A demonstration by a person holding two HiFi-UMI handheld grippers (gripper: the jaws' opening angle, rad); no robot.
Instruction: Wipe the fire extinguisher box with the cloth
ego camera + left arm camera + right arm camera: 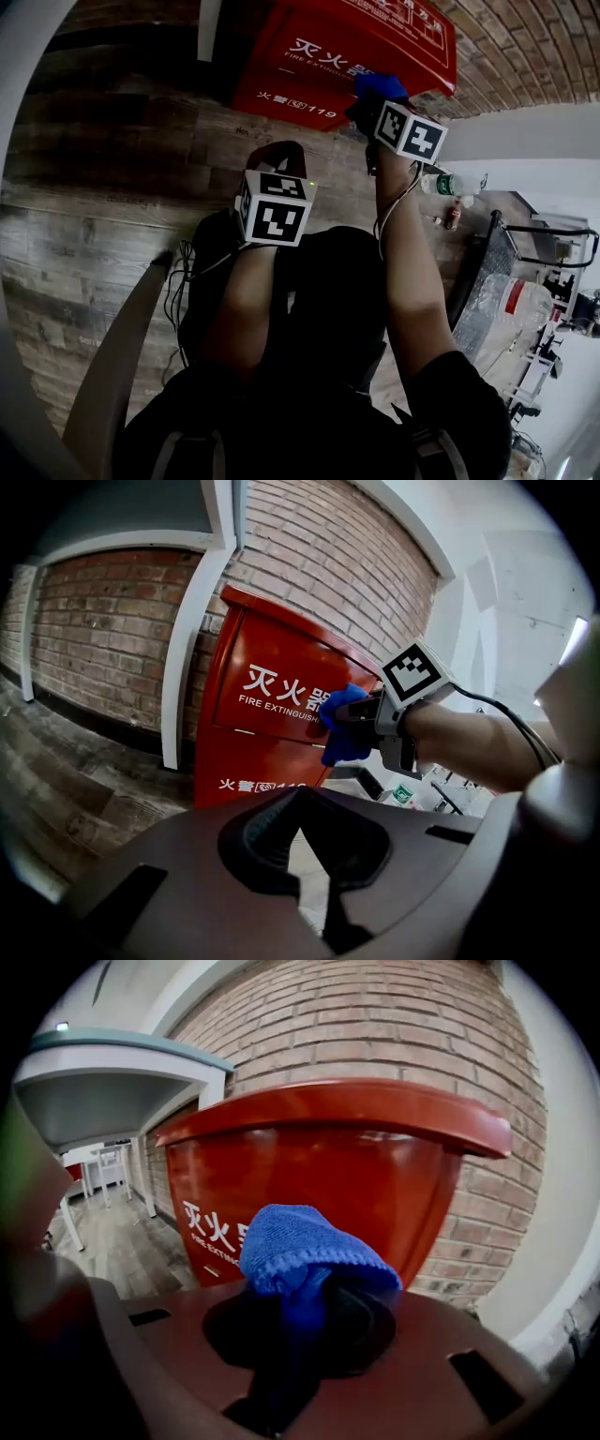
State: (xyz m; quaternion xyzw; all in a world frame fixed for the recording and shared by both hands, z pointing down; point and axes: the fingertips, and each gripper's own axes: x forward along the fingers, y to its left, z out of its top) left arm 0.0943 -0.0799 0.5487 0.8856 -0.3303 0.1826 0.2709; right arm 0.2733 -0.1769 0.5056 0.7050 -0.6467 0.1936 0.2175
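Red white-lettered box (319, 56) is standing upright; right gripper (309, 1288) is clenching bunched blue cloth (300, 1241) pointing at it; left gripper (298, 803) closed, empty

blue cloth (379, 86) at red box (319, 56), brick wall (525, 47)

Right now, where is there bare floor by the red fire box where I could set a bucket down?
The wood floor left of the box, out from the foot of the brick wall, is bare. At the box's front, the right gripper holds the cloth. The right side is crowded with bottles and a metal rack.
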